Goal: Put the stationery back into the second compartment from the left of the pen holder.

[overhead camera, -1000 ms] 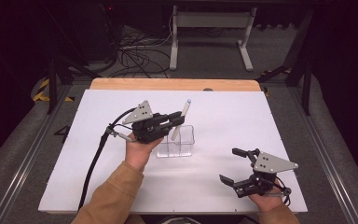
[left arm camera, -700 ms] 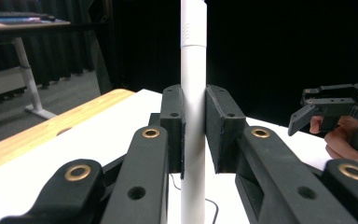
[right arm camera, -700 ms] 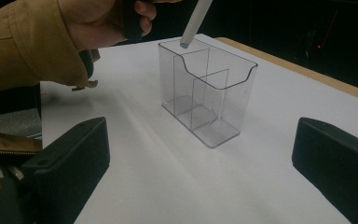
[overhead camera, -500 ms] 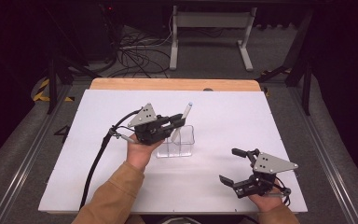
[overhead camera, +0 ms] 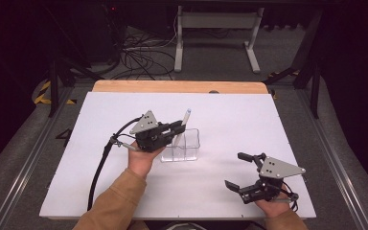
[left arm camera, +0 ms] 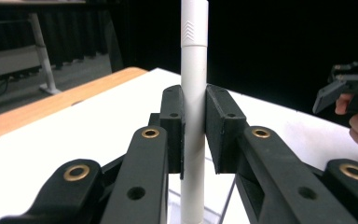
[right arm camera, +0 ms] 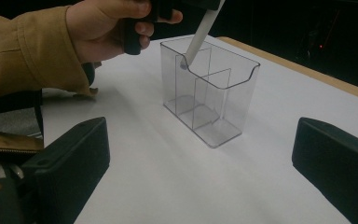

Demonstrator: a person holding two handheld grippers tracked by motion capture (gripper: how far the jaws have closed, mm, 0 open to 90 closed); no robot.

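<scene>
The left gripper's (left arm camera: 193, 135) fingers (left arm camera: 173, 122) clamp one white pen (left arm camera: 194, 93), its lower tip at the rim of one clear divided holder (right arm camera: 214, 100) on the white surface (overhead camera: 249, 120). The right gripper (overhead camera: 242, 171) rests apart, fingers spread, holding nothing.

One white pen (overhead camera: 182, 126), one clear holder (overhead camera: 188, 147) (three compartments, as far as its dividers show), two grippers (left (overhead camera: 176, 129), right (overhead camera: 234, 170)), one white table (overhead camera: 230, 115).
</scene>
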